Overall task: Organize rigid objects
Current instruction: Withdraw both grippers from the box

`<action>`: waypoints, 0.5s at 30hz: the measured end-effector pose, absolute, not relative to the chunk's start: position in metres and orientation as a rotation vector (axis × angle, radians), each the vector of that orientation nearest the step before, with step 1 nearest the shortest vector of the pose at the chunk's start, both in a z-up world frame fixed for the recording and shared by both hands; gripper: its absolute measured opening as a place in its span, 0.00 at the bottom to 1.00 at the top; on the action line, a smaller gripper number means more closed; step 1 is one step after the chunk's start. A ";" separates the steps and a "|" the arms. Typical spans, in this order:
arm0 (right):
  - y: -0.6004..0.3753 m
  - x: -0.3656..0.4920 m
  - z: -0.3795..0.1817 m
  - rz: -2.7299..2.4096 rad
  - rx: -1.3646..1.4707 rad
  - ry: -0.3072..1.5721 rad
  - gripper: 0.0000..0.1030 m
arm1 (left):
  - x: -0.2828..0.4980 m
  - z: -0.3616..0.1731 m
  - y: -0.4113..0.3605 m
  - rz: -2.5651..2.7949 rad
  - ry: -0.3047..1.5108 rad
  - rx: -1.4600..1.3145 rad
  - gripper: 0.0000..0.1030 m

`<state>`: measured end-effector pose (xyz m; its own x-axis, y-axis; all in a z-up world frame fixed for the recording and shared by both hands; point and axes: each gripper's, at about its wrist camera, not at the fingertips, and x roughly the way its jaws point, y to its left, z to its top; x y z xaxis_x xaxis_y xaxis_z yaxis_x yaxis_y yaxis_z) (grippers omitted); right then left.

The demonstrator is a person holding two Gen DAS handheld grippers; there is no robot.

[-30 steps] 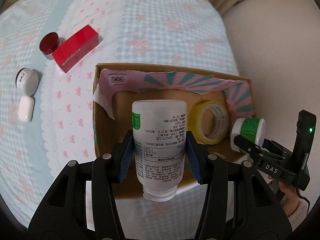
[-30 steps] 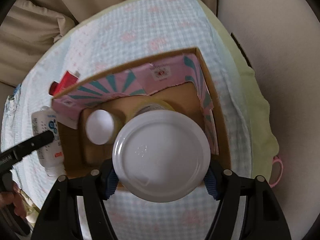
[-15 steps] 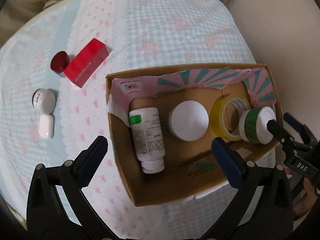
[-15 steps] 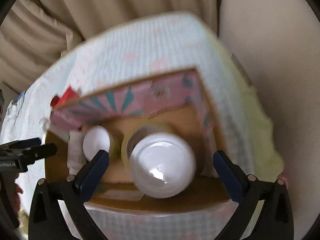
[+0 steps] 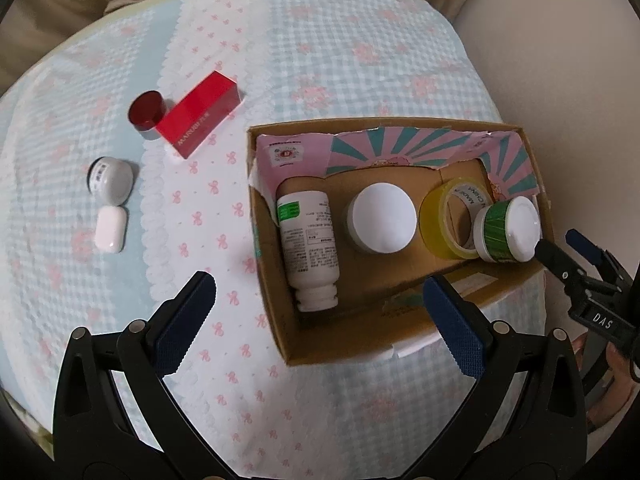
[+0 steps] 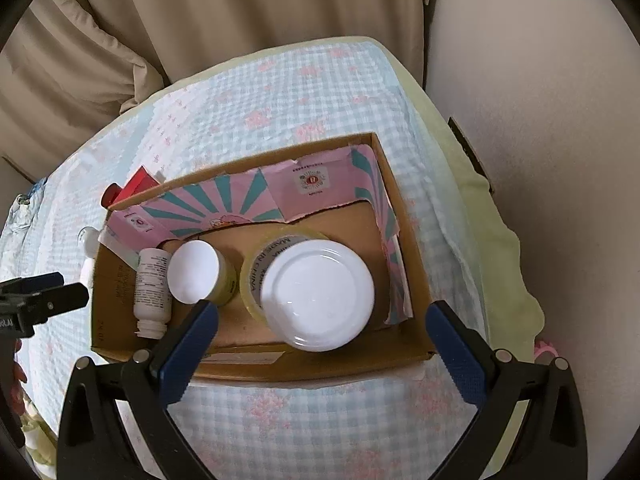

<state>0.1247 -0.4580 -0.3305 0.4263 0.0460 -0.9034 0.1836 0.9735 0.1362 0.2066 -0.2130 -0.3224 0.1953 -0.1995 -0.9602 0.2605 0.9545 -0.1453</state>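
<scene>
- The cardboard box (image 5: 404, 322) sits on the tabletop (image 5: 320, 64), which is covered with a checked cloth; it serves as the landmark here.
- Inside the box, against its left wall, a white pill bottle (image 5: 308, 240) lies on its side.
- A white-lidded jar (image 5: 382, 216) stands mid-box, and a roll of yellow tape (image 5: 448, 220) leans beside it.
- A green-labelled jar (image 5: 508, 228) rests against the tape near the box's right wall.
- Left of the box, well apart, lie a red box (image 5: 200, 114), a dark red cap (image 5: 146, 110), a round white case (image 5: 110, 180) and a white earbud case (image 5: 110, 229).
- The left gripper (image 5: 320, 312) hangs over the box's near wall, fingers spread wide and empty, having just opened.
- The right gripper (image 6: 320, 340) likewise has just opened; its fingers stand wide, grasping nothing, above the green-labelled jar.
</scene>
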 end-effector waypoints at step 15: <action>-0.415 0.098 -0.263 -0.077 0.181 1.043 1.00 | 0.154 -0.247 -0.142 -0.269 1.230 0.015 1.00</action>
